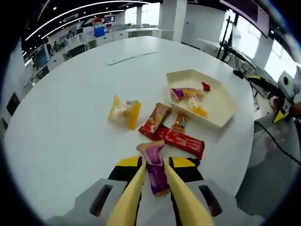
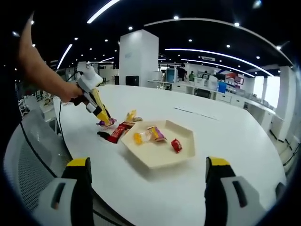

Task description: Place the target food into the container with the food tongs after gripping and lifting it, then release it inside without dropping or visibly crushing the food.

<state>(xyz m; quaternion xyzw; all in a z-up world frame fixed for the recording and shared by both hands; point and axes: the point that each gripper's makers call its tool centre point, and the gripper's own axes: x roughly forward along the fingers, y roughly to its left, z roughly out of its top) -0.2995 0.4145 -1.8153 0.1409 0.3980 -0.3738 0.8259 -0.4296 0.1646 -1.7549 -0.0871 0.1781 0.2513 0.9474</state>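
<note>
The yellow food tongs (image 1: 153, 181) in the left gripper (image 1: 153, 197) were closed on a purple snack packet (image 1: 155, 167) lying on the white table (image 1: 70, 117), beside red bars (image 1: 184, 142), short of the hexagonal tray (image 1: 221, 106) where three packets (image 1: 190, 96) were seen, while the right gripper (image 2: 148, 176) was held wide open.

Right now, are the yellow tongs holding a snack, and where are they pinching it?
Yes. The left gripper drives yellow tongs pinching the purple snack packet along its long sides, near the middle. The right gripper is open and holds nothing.
</note>
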